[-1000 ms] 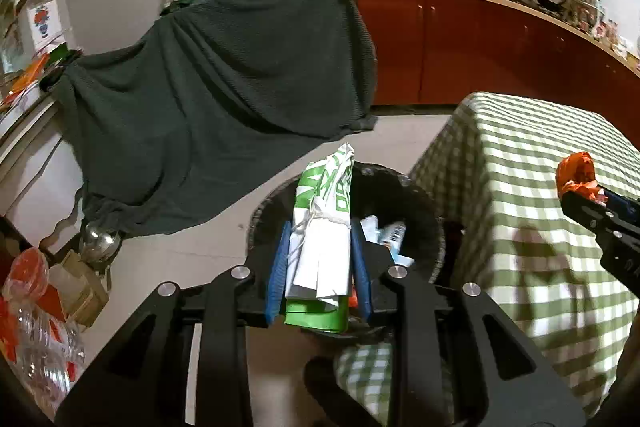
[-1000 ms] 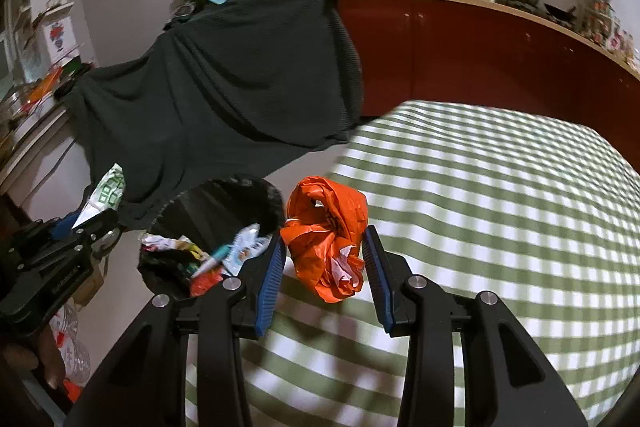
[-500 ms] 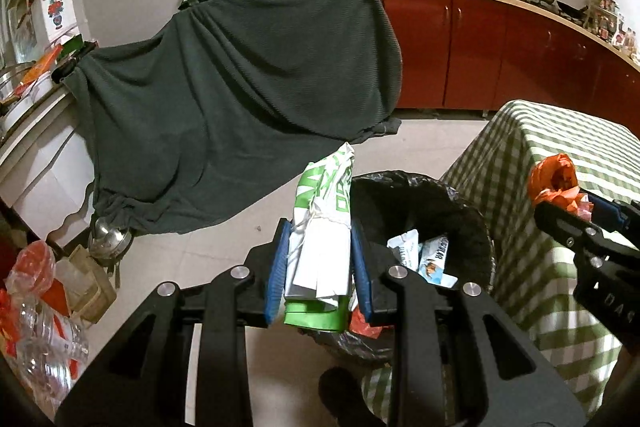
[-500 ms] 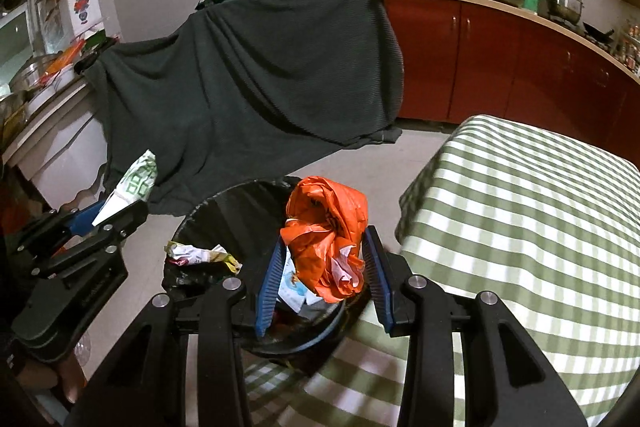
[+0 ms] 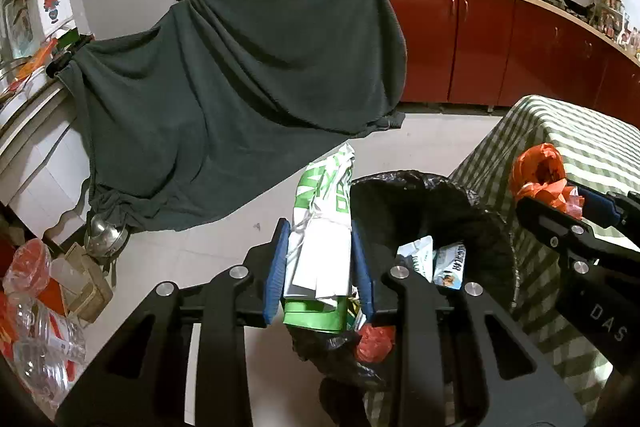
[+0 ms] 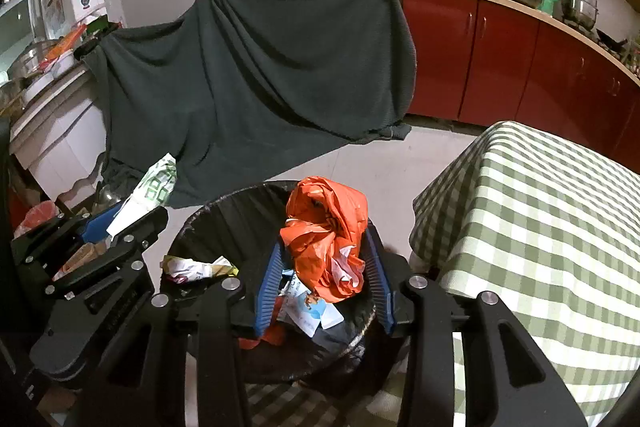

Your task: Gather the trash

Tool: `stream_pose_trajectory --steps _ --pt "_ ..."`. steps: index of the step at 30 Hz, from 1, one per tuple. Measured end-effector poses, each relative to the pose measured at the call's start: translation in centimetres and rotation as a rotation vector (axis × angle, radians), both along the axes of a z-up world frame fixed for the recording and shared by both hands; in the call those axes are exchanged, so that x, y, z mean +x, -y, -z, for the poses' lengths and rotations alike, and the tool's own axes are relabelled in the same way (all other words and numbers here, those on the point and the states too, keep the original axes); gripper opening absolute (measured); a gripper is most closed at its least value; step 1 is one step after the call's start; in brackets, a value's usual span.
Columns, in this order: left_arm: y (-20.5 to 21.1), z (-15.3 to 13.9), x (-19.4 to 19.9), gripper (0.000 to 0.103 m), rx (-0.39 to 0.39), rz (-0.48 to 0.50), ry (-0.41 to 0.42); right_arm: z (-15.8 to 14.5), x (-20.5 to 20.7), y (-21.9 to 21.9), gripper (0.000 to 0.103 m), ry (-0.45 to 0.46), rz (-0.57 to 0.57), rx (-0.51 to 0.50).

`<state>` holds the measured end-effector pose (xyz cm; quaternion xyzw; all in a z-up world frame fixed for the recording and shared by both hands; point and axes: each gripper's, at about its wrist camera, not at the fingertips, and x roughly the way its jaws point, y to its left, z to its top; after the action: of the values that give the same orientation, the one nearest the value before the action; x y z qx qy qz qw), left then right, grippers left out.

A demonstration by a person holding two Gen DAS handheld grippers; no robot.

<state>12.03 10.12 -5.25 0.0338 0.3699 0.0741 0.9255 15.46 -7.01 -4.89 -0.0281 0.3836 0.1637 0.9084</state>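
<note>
Trash bin [image 6: 224, 223], lined black, stands on the floor beside the checkered bench [image 6: 540, 211]. Above it, left hand-held gripper [image 5: 320, 259] grips a green-white wrapper [image 5: 324, 227], right hand-held gripper [image 6: 326, 267] an orange bag [image 6: 324, 227]; both jaws are opening.

Bin liner [image 6: 240, 223]: glossy black plastic. Orange bag [image 6: 326, 239]: crinkled thin plastic. Green-white wrapper [image 5: 324, 227]: creased, printed. Drape [image 5: 240, 87]: matt dark cloth. Tablecloth [image 6: 540, 227]: checked cloth.

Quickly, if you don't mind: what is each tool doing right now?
Left tool: opening, green-and-white wrapper between its pads, beside the bin.
Right tool: opening, orange bag between its pads, over the bin.
</note>
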Motion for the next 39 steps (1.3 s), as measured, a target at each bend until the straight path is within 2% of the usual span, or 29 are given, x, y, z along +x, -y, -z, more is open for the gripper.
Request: stream_pose_trajectory --steps 1,3,6,23,39 --pt "-0.1 0.2 0.2 0.04 -0.002 0.001 -0.006 0.1 0.1 0.0 0.049 -0.002 0.003 0.001" --pt "-0.2 0.4 0.4 0.047 -0.008 0.001 -0.009 0.0 0.1 -0.1 0.054 0.0 0.005 0.004" --pt "-0.3 0.5 0.6 0.051 -0.009 -0.004 -0.01 -0.1 -0.1 -0.2 0.054 0.014 0.005 -0.01" --pt "0.7 -1.7 -1.7 0.065 -0.034 -0.003 0.04 -2.1 -2.3 2.7 0.057 0.07 0.061 0.015" --pt "3.6 -4.3 -7.1 0.075 -0.039 0.026 0.076 -3.7 -7.5 7.3 0.064 0.131 0.139 0.012"
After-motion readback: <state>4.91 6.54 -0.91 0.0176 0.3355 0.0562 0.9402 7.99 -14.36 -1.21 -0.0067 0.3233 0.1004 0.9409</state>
